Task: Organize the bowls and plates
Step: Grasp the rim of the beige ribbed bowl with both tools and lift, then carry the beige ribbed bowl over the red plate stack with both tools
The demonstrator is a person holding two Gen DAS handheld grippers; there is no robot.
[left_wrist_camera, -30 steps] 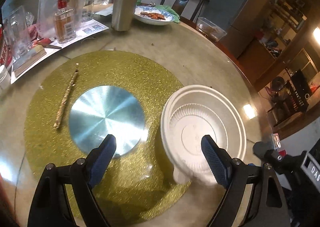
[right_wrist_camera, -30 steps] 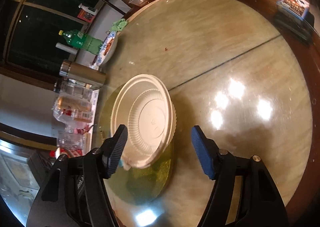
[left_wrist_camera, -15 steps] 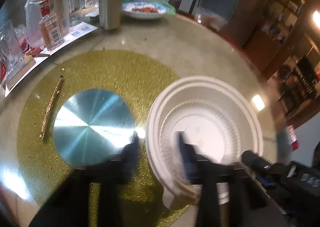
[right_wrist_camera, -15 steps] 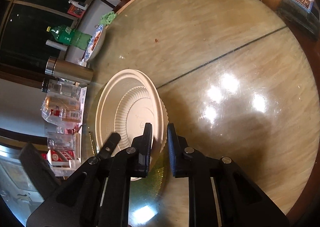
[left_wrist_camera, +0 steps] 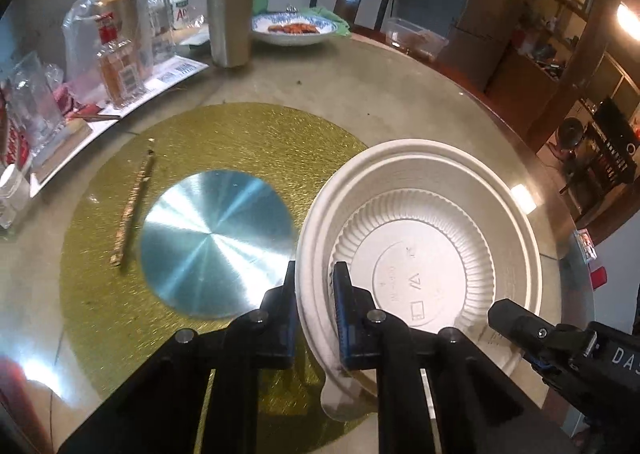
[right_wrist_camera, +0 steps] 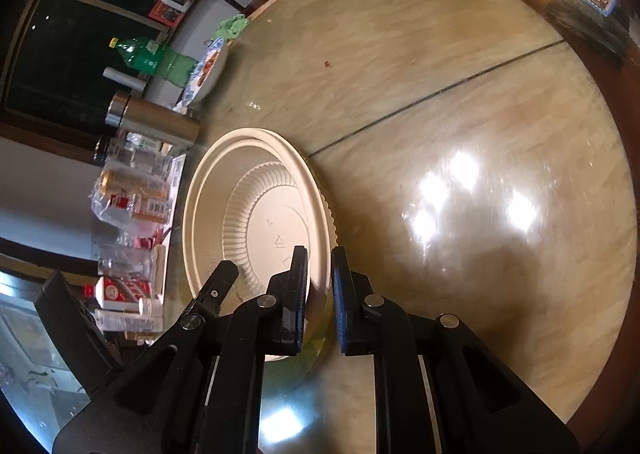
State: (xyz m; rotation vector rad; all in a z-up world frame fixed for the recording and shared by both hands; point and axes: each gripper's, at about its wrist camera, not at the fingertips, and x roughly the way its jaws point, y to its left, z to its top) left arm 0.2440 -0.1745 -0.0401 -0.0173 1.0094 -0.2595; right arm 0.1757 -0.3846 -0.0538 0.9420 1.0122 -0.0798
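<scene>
On the gold mat's [left_wrist_camera: 224, 134] 3 o'clock edge sits the bowl [left_wrist_camera: 420, 254], light, thin, likely bendy; left gripper [left_wrist_camera: 314, 286] and right gripper [right_wrist_camera: 319, 274] pinch opposite rim points, a sound hold

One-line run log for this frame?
left claw: shut on bowl rim | right claw: shut on opposite rim | bowl: on table
</scene>
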